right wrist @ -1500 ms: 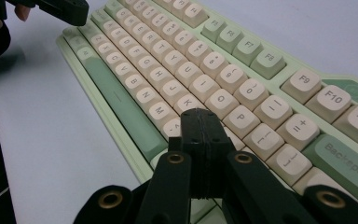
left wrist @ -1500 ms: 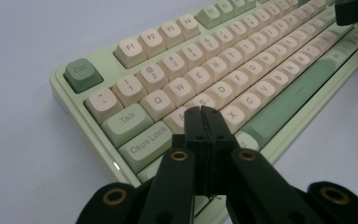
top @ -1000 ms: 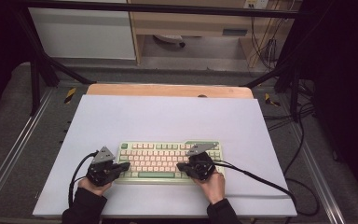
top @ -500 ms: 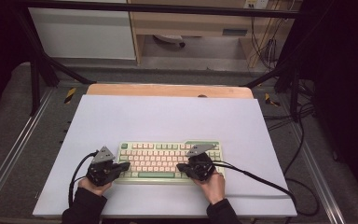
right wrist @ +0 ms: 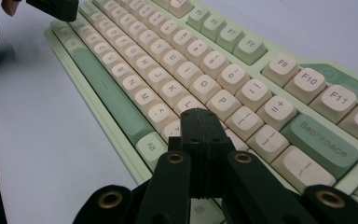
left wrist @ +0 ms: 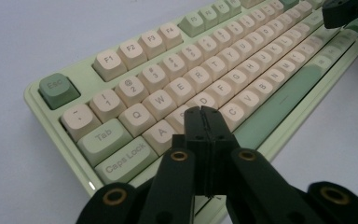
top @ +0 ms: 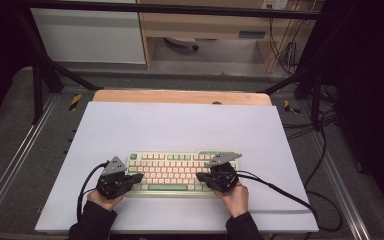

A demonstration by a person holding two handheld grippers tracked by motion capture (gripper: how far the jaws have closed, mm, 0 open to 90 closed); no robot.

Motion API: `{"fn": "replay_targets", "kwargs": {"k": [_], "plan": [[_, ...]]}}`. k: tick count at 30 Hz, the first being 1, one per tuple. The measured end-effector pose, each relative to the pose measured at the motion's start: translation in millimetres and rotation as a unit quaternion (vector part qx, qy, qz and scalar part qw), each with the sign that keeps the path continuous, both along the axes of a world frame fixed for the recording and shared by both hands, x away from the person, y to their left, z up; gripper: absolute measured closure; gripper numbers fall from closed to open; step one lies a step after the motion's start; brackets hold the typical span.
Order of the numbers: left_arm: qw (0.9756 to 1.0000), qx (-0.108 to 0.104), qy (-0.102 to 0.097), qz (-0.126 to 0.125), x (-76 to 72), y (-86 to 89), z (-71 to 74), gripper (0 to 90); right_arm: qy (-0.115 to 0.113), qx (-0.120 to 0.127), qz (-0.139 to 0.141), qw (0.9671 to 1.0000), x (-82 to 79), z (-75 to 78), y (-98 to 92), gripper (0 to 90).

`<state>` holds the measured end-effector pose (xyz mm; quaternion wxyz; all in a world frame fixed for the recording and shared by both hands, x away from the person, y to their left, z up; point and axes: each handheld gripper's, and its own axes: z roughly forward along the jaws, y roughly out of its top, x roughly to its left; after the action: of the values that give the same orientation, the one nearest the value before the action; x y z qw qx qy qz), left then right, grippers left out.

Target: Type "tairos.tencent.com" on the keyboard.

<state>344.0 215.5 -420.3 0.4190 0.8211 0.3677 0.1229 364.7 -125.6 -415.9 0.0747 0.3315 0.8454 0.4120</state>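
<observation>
Both forearms come in wearing dark sleeves point(top: 92, 222), bare hands wrapped round matte black tools. The left gripper point(top: 136, 177) carries a grey three-cornered plate point(top: 114, 166) on top, and so does the right gripper point(top: 200, 176). A black cable point(top: 82, 192) loops off the left one, another trails from the right. Up close, the black jaws are blocky with a thin seam between them, and brass-coloured rings point(left wrist: 179, 155) sit at the linkage pivots.

A white sheet point(top: 180, 125) covered the table, and a strip of bare wooden tabletop point(top: 180, 96) showed along its far edge. Beyond the table stood a white cabinet point(top: 90, 35) at far left and a wooden shelf unit point(top: 205, 25) beside it, with black cables point(top: 280, 47) hanging at far right.
</observation>
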Motion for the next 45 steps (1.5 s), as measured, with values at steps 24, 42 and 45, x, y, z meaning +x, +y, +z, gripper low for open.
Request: {"fn": "replay_targets", "kwargs": {"k": [24,42,45], "plan": [[0.9997,0.013,0.003,-0.02,6.0,-35.5,-1.3,89.5,-0.002,0.008,-0.007,0.9999,-1.3,2.7,-9.9,90.0],[0.9994,0.025,0.006,-0.025,7.9,-42.6,-7.7,89.6,-0.002,0.008,-0.009,0.9999,-1.3,2.8,-9.9,90.0],[0.9993,0.026,0.006,-0.025,7.8,-42.8,-8.3,89.6,-0.002,0.008,-0.008,0.9999,-1.3,3.0,-10.0,90.0]]}}
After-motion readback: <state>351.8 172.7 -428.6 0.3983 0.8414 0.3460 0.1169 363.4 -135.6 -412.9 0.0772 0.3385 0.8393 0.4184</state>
